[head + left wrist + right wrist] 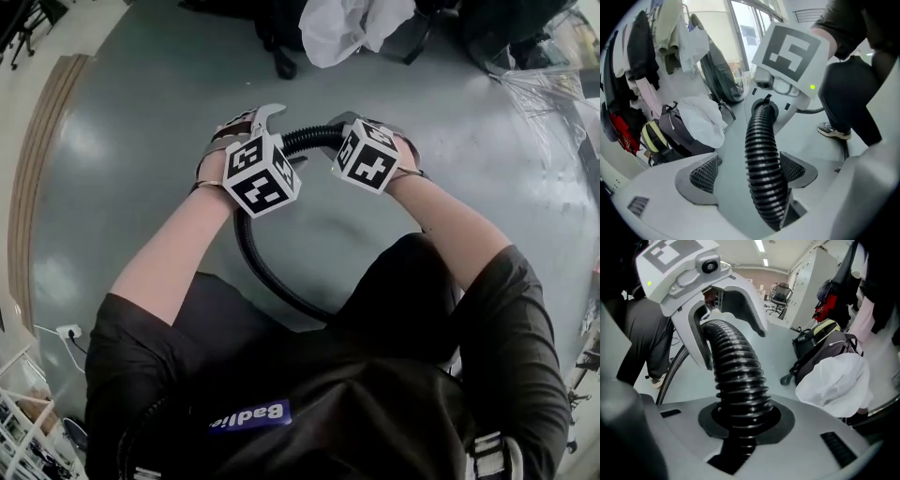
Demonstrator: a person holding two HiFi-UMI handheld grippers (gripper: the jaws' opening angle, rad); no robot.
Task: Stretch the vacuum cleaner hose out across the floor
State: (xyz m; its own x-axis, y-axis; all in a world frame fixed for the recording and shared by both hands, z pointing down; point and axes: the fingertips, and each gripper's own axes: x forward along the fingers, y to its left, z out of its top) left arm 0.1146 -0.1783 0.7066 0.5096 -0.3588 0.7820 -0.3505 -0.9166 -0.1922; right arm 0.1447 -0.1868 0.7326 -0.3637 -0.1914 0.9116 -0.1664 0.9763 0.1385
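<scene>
The black ribbed vacuum hose loops from my lap up to both grippers, held close together above the grey floor. My left gripper is open: in the left gripper view the hose runs between its wide-set jaws, lying against the right pad and well apart from the left pad. My right gripper is shut on the hose; in the right gripper view its dark pads close round the hose. A short arched piece of hose spans the two grippers.
A white plastic bag and dark backpacks lie on the floor ahead. Coats hang on a rack beside them. A wooden strip borders the floor at left, with a power socket near it.
</scene>
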